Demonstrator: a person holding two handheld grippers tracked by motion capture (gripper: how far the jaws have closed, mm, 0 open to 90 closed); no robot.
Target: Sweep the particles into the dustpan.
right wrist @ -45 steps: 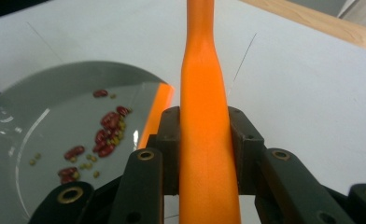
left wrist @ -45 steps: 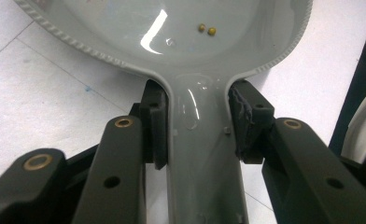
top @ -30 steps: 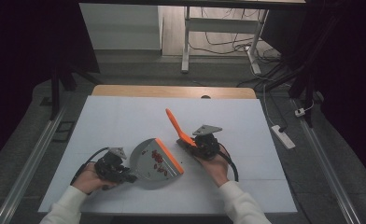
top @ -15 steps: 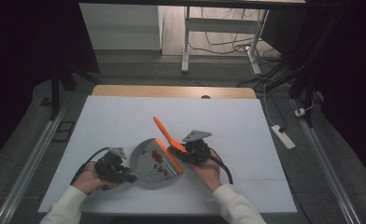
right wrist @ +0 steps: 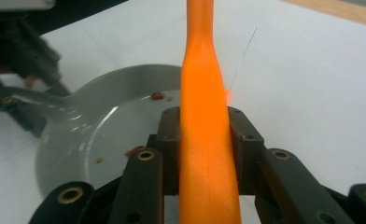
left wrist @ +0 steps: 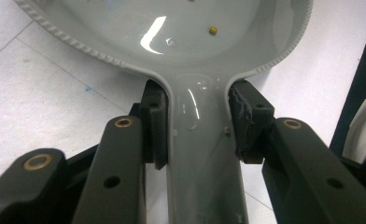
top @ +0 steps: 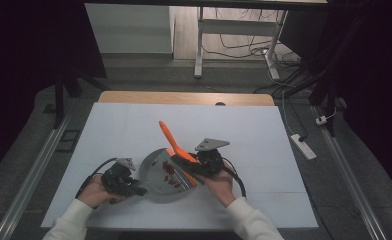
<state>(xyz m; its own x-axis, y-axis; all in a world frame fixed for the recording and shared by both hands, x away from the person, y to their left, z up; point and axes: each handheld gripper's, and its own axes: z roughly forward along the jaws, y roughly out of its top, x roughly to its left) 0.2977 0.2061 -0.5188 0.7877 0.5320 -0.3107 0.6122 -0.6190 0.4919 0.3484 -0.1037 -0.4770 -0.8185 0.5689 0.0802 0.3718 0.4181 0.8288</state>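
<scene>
High view puts my left gripper (top: 134, 189) at about eight o'clock on the white table cover (top: 264, 145), and my right gripper (top: 196, 165) just past the centre toward four o'clock. Between them sits the grey shallow plastic pan (top: 156, 172), a dustpan-like scoop with a flat handle and a beaded rim.

My left jaws are closed tight on that handle; in the left gripper view both pads (left wrist: 154, 126) press its two edges where the handle widens into the grey pan (left wrist: 190, 51). A small yellow crumb (left wrist: 213, 30) lies inside it.

My right jaws are clamped on the long orange plastic brush handle (right wrist: 208, 140), which runs up between them and out toward twelve o'clock in the right gripper view. From above, the orange handle (top: 170, 137) slants to eleven o'clock, and its lower end lies over the pan's right rim, beside the red scraps (top: 170, 170) in the bowl.

What worries me: the orange handle is smooth and tapered, so it could twist or slide in my grip if I press sideways. A hard stroke could flick scraps over the low rim onto the cover. If my left grip tilts, the pan could lift and spill.
</scene>
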